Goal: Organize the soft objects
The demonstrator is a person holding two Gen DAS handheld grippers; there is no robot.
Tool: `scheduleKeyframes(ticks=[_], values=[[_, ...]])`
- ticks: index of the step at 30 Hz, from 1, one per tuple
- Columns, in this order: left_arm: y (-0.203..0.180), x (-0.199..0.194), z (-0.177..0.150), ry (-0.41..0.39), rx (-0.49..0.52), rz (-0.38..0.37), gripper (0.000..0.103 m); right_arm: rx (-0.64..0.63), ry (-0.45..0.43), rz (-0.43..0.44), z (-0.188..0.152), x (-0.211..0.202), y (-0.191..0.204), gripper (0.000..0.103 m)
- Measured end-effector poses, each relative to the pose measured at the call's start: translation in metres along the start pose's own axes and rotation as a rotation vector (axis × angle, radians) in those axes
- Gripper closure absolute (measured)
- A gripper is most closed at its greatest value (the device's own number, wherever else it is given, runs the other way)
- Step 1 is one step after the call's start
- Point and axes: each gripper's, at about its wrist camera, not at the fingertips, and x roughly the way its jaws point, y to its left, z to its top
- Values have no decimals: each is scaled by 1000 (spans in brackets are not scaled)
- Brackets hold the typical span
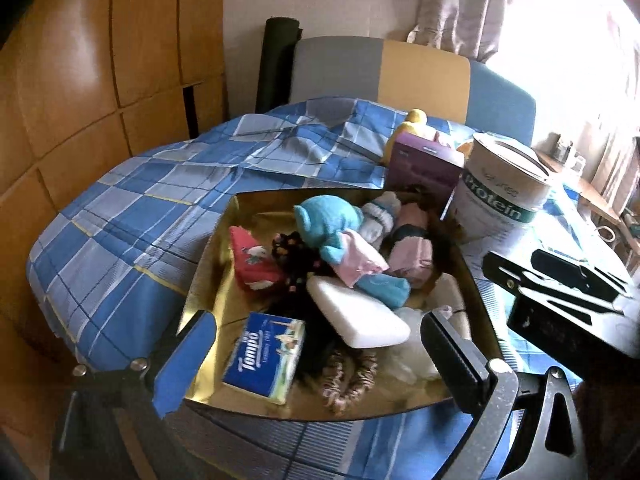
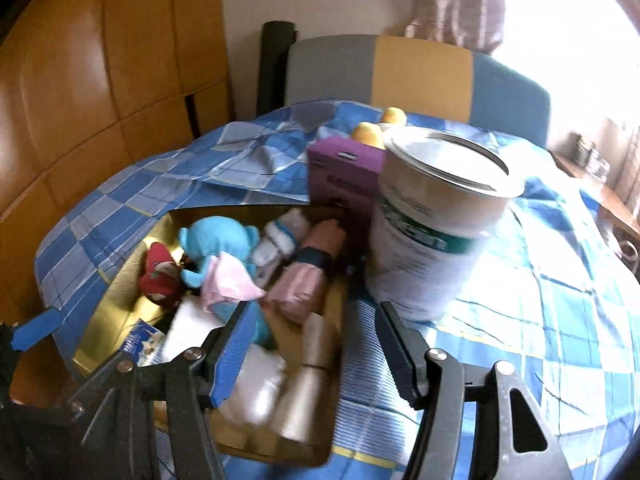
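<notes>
Soft things, left wrist view: piled in a gold-lined box that sits on a bed with a blue checked cover.
Pile contents: blue plush toy with a pink cloth on top, red sock, white foam block, tissue pack, striped scrunchie.
Behind box: purple carton and a protein tin, upright, side by side.
Left tool: jaws wide, nothing between them, poised over the near end of the box.
Right tool, seen from left: black frame at the right edge; state not readable here.
Right wrist view: blurred. Same box; plush toy, pink roll, tin just beside the box.
Right tool: jaws partly apart, empty, over the box's right edge.
</notes>
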Motion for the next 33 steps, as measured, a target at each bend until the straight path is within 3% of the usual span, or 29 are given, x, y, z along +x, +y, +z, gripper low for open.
scheduleKeyframes(ticks=[17, 33], values=[[-68, -8, -1, -10, 79, -55, 0, 120, -49, -129, -31, -36, -62, 40], [-80, -6, -6, -8, 112, -30, 0, 153, -37, -128, -41, -31, -76, 40]])
